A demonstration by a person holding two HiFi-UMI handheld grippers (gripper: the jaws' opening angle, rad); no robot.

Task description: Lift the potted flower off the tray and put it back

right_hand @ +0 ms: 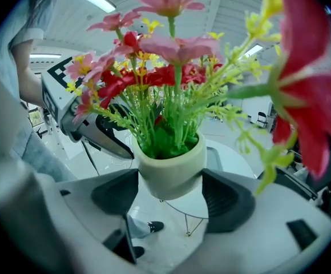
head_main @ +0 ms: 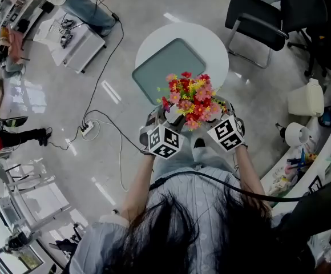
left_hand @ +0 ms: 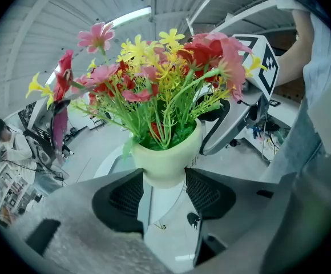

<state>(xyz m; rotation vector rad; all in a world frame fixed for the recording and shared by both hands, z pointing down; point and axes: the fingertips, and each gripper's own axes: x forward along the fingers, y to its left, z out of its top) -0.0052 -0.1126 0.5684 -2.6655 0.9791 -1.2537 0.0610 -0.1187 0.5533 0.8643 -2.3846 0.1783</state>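
1. Floor: pale and glossy, and it fills most of the head view.
2. Table: white and round, standing far of the person. Both gripper views catch it from above, down below the jaws.
3. Chair: black, off at the far right, well apart from the table.
4. Tray: grey-green, lying flat on the table and taking up most of its left half.
5. Left gripper: jaws part-way apart and clamped on the pot's base, 1 ribbed pad on each side. Its marker cube shows at the near left of the blooms in the head view.
6. Right gripper: the same story from the other side, with jaws spread just pot-wide and both pads pressed on the pot's lower wall.
7. Flower: up in the air and upright, off the tray, held between the 2 grippers over the table's near edge, just near of the tray. The pot is a pale cream cup, and pink, red and yellow blooms on green stems fan out above it.
8. Cable: black, snaking over the floor on the left to a white power strip.
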